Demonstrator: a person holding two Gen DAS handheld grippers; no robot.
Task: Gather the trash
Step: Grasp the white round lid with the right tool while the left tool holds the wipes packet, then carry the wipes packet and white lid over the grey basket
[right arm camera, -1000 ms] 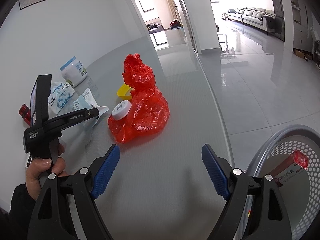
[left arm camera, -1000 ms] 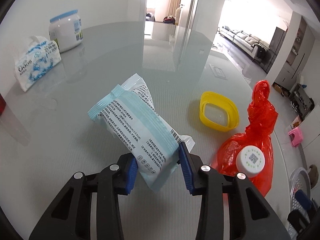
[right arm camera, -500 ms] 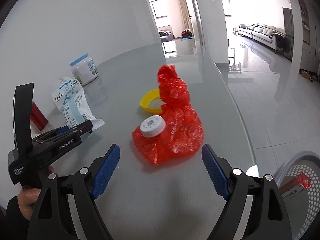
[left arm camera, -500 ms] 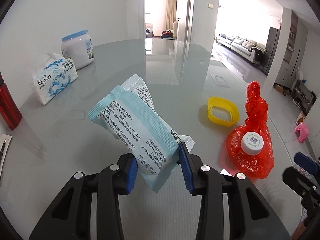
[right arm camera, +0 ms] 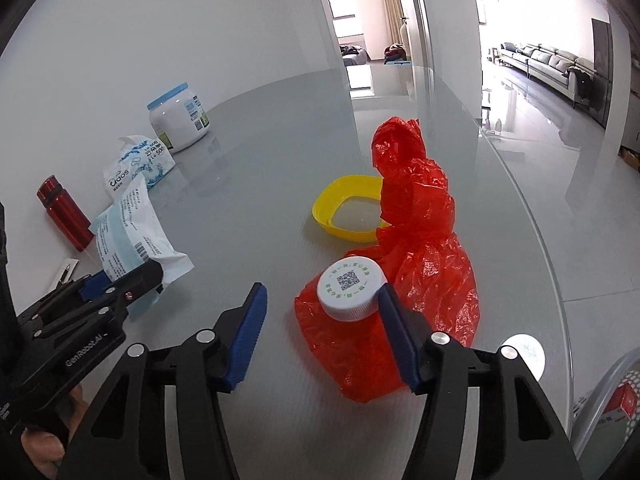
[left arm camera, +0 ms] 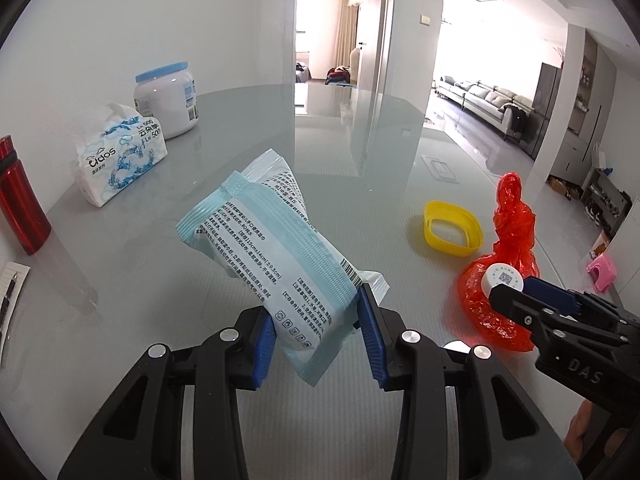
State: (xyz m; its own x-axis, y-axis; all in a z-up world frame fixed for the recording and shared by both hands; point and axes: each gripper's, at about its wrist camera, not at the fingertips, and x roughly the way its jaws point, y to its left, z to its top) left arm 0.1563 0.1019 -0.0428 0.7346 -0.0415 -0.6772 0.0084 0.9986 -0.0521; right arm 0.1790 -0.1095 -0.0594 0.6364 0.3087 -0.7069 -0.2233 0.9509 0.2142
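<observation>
1. Wet-wipe pack (left arm camera: 280,256), pale blue and white, is clamped at its lower end between the blue pads of the left gripper (left arm camera: 318,340) and held tilted above the grey glass table (left arm camera: 160,280).
2. Right gripper (right arm camera: 320,332) has just been closing; its jaws stand apart around a white bottle cap (right arm camera: 352,288), the right pad at the cap's edge, the left pad clear of it.
3. The cap sits on a crumpled red plastic bag (right arm camera: 420,248), with a yellow oval lid (right arm camera: 344,210) just behind.
4. Perforated bin (right arm camera: 608,404) at the table's right edge holds a red box.
</observation>
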